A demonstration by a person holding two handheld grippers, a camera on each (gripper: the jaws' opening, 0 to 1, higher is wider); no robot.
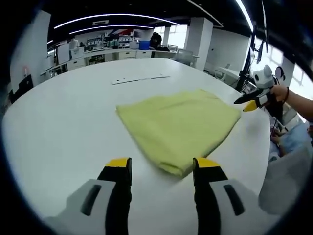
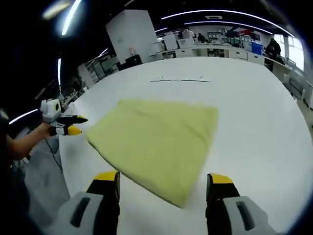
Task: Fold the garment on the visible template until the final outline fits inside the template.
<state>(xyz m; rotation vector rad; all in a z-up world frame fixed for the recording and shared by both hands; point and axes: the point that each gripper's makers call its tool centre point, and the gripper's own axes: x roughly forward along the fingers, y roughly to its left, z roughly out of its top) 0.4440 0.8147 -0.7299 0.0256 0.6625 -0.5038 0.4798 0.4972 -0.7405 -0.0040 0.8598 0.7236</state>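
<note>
You have no readable text, label, brand, number or sign anywhere in either view. The folded pale yellow cloth garment (image 1: 181, 125) carries no print or tag that you can make out, and the round white table (image 1: 63, 127) under it is unmarked. The thin flat strip (image 1: 140, 79) lying on the far side of the table is too small to tell whether anything is written on it.
</note>
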